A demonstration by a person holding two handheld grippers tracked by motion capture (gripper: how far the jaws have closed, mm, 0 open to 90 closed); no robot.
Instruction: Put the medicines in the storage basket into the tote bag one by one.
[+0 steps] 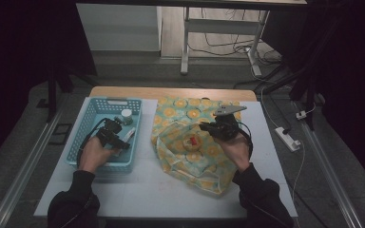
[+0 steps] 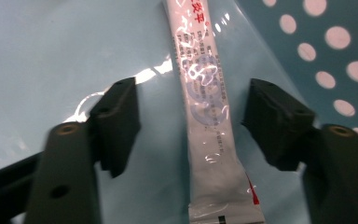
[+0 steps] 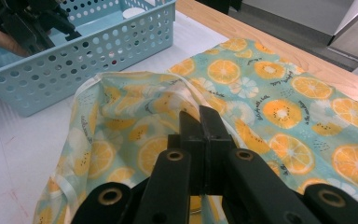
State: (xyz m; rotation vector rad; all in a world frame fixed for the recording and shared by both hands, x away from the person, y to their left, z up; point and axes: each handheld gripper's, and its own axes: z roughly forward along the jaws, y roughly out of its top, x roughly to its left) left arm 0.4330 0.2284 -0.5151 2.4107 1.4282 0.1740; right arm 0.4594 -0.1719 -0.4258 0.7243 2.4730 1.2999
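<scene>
A narrow white sachet [image 2: 208, 116] printed with red and pale blue markings is seen lying flat on the pale blue floor of the perforated plastic basket [image 1: 86, 124]. In the left gripper view it runs lengthwise between the two black jaws, with its crimped lower end nearest the camera. The left gripper [image 2: 191, 119] is held partway open: a clear gap is left between each pad and the sachet's edges, so the sachet is framed by the jaws but not pressed by them. In the high view the sachet [image 1: 128, 135] is found in the right part of the basket, just beside the gripper's tip, and the left gripper [image 1: 115, 138] is lowered into the basket from the near side. A small white-capped jar [image 1: 126, 116] is seen standing farther back in the same basket.

To the right of the basket, an orange-slice patterned cloth bag [image 1: 190, 142] is spread on the white table [image 1: 147, 185]; its mouth is held up and a red-and-white item [image 1: 193, 141] is visible inside. The right gripper [image 1: 206, 126] is placed at the bag's far rim. In the right gripper view its jaws are brought fully together, and the right gripper [image 3: 201, 122] is closed at the bag's white-piped edge [image 3: 200, 100]; the fabric appears pinched between the pads, though the contact itself is hidden behind the jaws. The bag [image 3: 279, 98] is draped away toward the wooden table edge [image 3: 261, 35], and the basket [image 3: 98, 51] lies well apart to the left.
</scene>
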